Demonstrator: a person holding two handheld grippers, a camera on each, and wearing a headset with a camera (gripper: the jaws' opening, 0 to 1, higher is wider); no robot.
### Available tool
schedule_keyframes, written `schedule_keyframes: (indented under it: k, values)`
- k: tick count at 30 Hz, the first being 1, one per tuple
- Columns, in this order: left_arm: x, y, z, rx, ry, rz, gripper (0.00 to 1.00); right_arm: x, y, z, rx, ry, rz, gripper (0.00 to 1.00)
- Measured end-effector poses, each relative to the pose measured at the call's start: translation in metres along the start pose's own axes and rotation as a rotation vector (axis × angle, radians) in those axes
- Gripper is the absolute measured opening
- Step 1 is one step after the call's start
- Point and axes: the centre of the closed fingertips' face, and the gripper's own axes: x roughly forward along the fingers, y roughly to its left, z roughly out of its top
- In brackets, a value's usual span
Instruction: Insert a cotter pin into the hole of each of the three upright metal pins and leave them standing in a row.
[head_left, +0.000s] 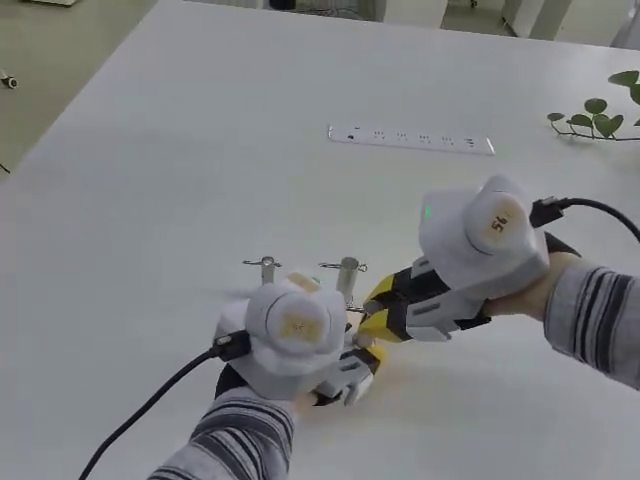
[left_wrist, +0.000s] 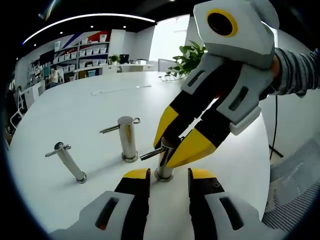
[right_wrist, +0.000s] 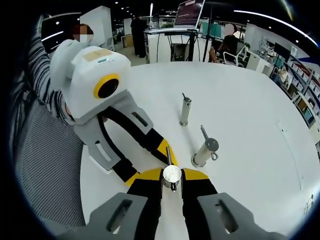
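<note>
- White table (head_left: 200, 150), bare apart from the work and a power strip (head_left: 410, 139) far back; plant (head_left: 598, 115) at the far right edge
- Far pin (left_wrist: 67, 161) and middle pin (left_wrist: 128, 138) stand free, well apart from both grippers, each with a wire pin through the hole near its top
- Far pin looks tilted in the left gripper view but upright in the head view
- Near pin (left_wrist: 164, 162) is upright, in line with the other two, between the grippers
- Its cotter pin (left_wrist: 150, 154) sits through the hole and sticks out sideways
- Right gripper (right_wrist: 171, 179): jaws drawn in on the top of the near pin, yellow tips against its head on both sides; cannot tell whether they also catch the cotter pin's loop
- Left gripper (left_wrist: 168, 176): jaws parted, straddling the near pin's foot low at the table, a gap showing on one side
- The grippers meet nose to nose at that pin, right above left
</note>
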Motion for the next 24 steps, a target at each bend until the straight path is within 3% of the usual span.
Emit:
schedule_keyframes:
  k: [12,24]
  values:
    - [-0.011,0.006,0.008,-0.020,-0.019,0.008,0.33,-0.006,-0.007,-0.005,-0.022,0.032,0.008,0.08]
    - [-0.035,0.012,0.017,-0.042,-0.047,0.034,0.39,-0.023,-0.035,-0.015,-0.023,0.055,-0.026,0.08]
